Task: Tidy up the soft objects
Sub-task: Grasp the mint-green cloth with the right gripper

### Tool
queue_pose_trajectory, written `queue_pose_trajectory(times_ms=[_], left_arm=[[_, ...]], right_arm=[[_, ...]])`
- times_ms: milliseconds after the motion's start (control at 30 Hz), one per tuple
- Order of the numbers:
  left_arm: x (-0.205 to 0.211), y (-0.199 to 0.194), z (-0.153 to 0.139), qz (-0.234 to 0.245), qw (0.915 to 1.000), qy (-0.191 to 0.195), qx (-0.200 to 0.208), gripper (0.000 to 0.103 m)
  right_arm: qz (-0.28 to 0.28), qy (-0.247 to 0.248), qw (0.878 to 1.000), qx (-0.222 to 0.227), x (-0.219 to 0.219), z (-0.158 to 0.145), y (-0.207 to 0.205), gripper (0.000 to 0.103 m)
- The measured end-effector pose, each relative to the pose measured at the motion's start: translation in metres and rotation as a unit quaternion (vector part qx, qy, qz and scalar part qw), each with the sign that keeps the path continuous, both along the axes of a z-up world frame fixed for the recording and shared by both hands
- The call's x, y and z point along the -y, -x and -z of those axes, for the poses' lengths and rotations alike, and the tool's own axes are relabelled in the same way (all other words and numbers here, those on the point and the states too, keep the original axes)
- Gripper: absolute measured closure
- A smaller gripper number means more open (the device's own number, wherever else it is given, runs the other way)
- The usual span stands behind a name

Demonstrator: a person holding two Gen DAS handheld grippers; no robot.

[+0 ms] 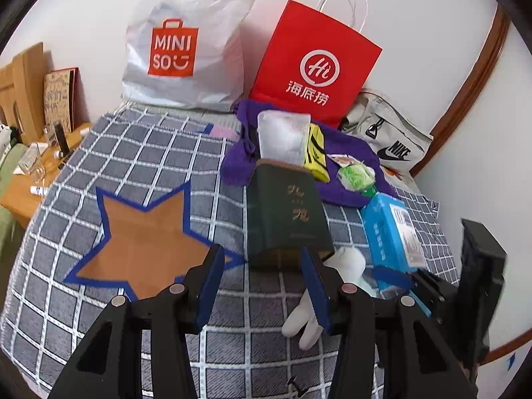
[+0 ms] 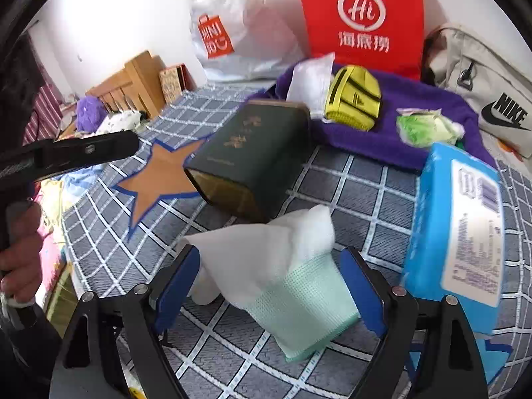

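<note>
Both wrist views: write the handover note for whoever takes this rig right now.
Left tool: open, empty, above the checked blanket, facing the dark green box.
Right tool: open, fingers either side of the white-and-mint glove; not gripped.
Placed on the purple towel: yellow pouch, green packet, clear bag.
Off it: glove, blue tissue pack.
The star mat holds nothing.
Left, probably: grip and place the glove.

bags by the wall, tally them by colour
white: 1, the Miniso bag
red: 1, the Hi bag
beige: 1, the Nike bag
total: 3
</note>
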State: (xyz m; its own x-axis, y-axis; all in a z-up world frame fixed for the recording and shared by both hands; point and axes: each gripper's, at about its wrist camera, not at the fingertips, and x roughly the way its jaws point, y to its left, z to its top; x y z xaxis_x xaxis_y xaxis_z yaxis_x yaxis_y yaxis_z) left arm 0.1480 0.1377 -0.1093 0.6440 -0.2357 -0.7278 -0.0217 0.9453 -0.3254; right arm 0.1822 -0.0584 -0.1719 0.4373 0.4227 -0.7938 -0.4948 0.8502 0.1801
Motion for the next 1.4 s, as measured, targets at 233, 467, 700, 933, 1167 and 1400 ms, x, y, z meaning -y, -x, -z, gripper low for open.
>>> queue_pose_trajectory(times_ms=[233,467,700,933,1167,1400], left_arm=[[-0.005,0.008,0.023,0.004,0.9997,0.016,-0.017,0.057],[-0.009,0.016,0.025,-0.003,0.9995,0.025,-0.019,0.057],[-0.005,0.028,0.022,-0.007,0.9996,0.018,-0.022,0.057],[0.0,0.035,0.021,-0.005,0.9997,0.016,-0.015,0.057],[-0.003,0.028,0.028,0.004,0.9996,0.022,-0.017,0.057],[-0.018,0.026,0.038,-0.008,0.9992,0.032,-0.023,0.057]], right_arm=[[-0.014,0.033,0.999,0.016,-0.016,0.014,0.006,0.027],[-0.024,0.017,0.999,0.019,-0.014,0.006,0.012,0.096],[-0.023,-0.011,0.999,0.043,0.003,-0.019,0.032,0.1],[0.003,-0.016,0.998,0.059,0.006,-0.014,0.029,0.018],[0.013,0.017,0.999,0.032,-0.019,0.006,0.003,0.017],[0.008,0.026,0.999,0.022,-0.031,0.023,-0.002,0.042]])
